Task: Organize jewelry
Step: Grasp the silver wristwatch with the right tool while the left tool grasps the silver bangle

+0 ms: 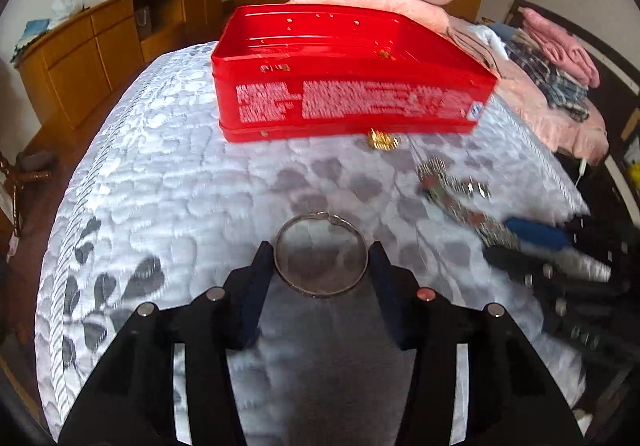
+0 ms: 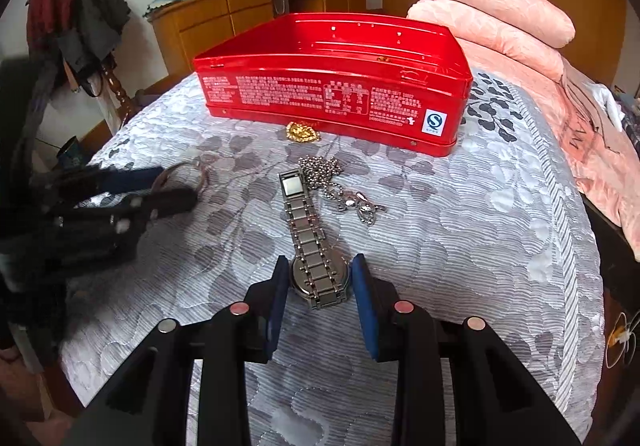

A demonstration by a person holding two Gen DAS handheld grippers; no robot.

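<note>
Left wrist view: left gripper (image 1: pixel 321 255) pinches a bangle (image 1: pixel 320 255); right gripper (image 2: pixel 320 278) spread around a watch (image 2: pixel 312 246) near the red tin (image 2: pixel 332 94).

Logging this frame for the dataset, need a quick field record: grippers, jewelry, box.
left gripper: fingers astride bangle; grip unclear
right gripper: open, astride watch, pads not touching
tin: red, open, on the bedspread
gold pendant: on bedspread against tin's near wall
bead chain: beside watch strap, with silver charm
in tin: small gold item, too small to identify
</note>
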